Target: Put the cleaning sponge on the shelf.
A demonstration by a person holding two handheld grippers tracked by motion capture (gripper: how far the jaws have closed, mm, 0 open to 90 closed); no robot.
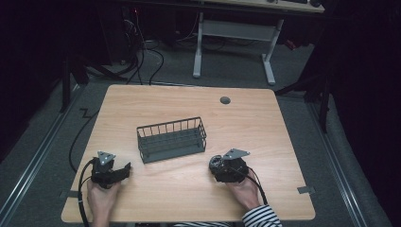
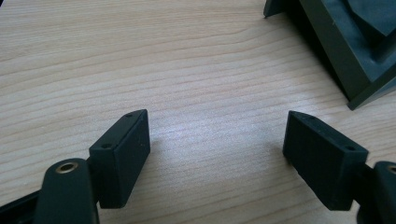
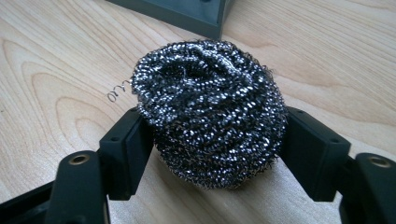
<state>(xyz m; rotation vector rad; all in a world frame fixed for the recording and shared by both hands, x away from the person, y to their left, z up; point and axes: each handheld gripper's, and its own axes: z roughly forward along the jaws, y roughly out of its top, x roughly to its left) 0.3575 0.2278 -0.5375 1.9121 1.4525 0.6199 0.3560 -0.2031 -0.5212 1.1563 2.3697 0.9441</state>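
The right claw is gripping a steel wool scourer, its two black pads pressing into the sides of the ball. In the right gripper view a single loose coil of wire is sticking out of the scourer on the left, and the ball is sitting low over the wooden surface, though whether it is touching the wood cannot be told. In the high view the scourer is lying toward the near right part of the surface, just in front of the right end of a dark wire basket, which is standing near the middle. A corner of that basket is showing just beyond the scourer.

The left claw is resting near the near left corner of the surface, its jaws standing wide with only bare wood between them. It is pointing toward the left end of the basket, whose corner is showing well apart from the pads.
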